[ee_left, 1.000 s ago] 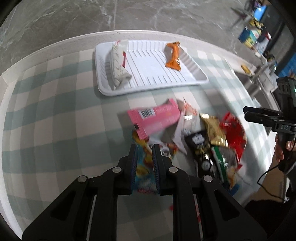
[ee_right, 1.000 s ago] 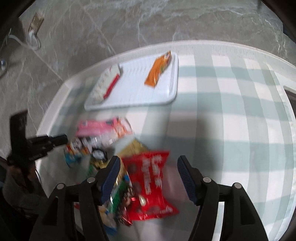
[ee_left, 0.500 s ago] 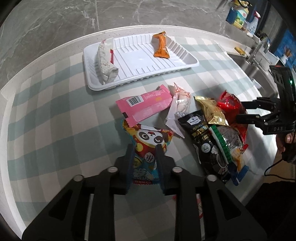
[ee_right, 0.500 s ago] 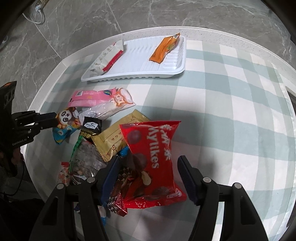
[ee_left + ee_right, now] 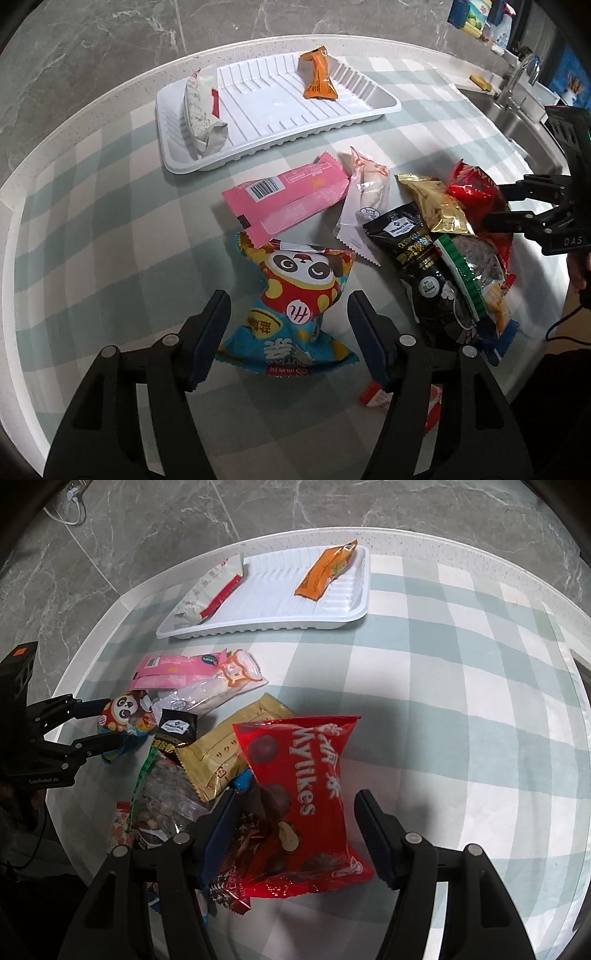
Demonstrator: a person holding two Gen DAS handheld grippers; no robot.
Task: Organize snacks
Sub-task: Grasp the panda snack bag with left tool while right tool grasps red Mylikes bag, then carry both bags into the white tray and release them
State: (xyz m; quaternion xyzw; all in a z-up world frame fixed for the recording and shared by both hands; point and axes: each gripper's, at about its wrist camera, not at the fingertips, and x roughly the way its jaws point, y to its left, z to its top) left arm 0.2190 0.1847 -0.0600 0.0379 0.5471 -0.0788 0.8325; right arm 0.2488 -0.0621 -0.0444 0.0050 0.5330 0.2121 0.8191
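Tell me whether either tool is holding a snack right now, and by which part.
Neither. The left tool, jaws just opened, straddles the panda-print snack bag; the open right tool straddles the red foil chocolate bag.

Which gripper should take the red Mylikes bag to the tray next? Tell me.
Right. The right gripper is open with the red Mylikes bag between its fingers; the left gripper has just opened around the panda bag.

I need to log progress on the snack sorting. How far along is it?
Done: two packets, a white-and-red one and an orange one, lie in the white tray. In hand: nothing; the left hand-held gripper has just been opening around the panda bag. Left: the pile, including the red Mylikes bag.
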